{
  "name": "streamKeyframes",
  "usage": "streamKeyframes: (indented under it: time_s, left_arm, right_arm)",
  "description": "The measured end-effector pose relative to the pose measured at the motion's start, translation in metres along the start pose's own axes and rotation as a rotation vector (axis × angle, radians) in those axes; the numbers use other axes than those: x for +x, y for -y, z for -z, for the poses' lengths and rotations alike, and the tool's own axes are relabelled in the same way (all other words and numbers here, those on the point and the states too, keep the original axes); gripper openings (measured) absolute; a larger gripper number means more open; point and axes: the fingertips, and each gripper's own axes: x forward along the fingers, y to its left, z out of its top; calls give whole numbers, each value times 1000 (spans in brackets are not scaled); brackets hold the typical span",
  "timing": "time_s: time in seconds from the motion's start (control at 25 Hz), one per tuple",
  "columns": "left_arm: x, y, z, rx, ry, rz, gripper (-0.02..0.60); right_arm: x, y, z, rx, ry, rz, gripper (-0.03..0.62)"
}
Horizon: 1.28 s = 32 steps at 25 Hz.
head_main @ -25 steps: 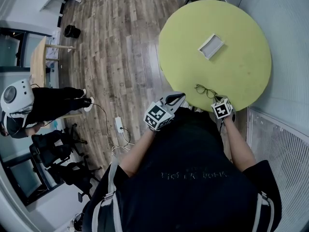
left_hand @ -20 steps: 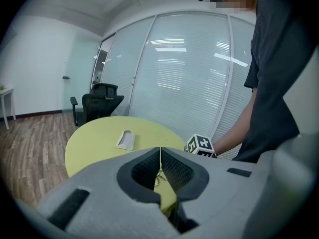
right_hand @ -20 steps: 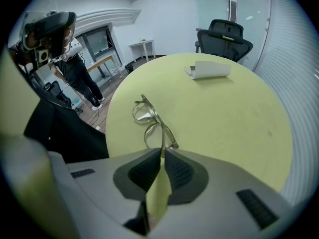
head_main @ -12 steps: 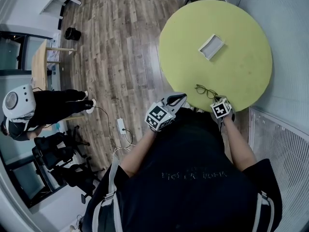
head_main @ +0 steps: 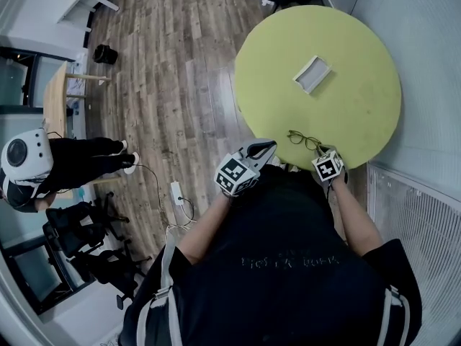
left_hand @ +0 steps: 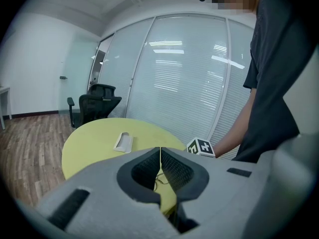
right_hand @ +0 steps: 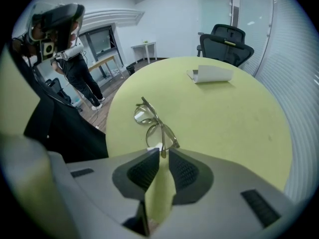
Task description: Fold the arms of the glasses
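Observation:
Thin-framed glasses (head_main: 305, 140) lie on the round yellow-green table (head_main: 353, 114) close to its near edge, arms unfolded. In the right gripper view the glasses (right_hand: 152, 121) sit just past my right gripper (right_hand: 163, 154). Its jaws stand a narrow gap apart, with the end of one arm at the fingertips. From the head view my right gripper (head_main: 322, 154) is at the table's rim beside the glasses. My left gripper (head_main: 261, 148) hangs off the table's left edge. Its jaws (left_hand: 160, 153) are pressed together on nothing, and the glasses (left_hand: 158, 181) show faintly below them.
A white open case (head_main: 312, 73) lies near the table's middle, also seen as the case (right_hand: 209, 74). A black office chair (right_hand: 227, 40) stands beyond the table. A person (head_main: 43, 166) with a white helmet stands on the wood floor at the left. Slatted blinds cover the glass wall at the right.
Both grippers and the glasses keep their places relative to each other. The head view has shifted slightly, and the person at the left has moved a little.

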Motion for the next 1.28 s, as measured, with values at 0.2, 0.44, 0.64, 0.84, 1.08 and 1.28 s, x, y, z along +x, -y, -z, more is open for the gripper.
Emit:
streamKeyframes:
  time_s: [0.2,0.44,0.64,0.84,1.08,1.28]
  left_arm:
    - [2,5,-4,-7,19,11,20]
    - [5,10,1,-5,42,34,20]
    - [5,5,8,-40,51,27,20]
    - [6,5,6,-52,62,33,20]
    - [13,8,-4,-62,87,51,20]
    - [11,14,-6,-54,94,80,20]
  right_arm:
    - [-14,0,-5,-5,29,14,48]
    - [-31,3,-9,-19,61,53,46]
    - [-47,-2,-18,-9,118,37,31]
    - [-71,-6,-38,45,244,23,28]
    - [-116,-13,-68,70,381,-3,28]
    - [-153,-28,-98,70,505,-15,29]
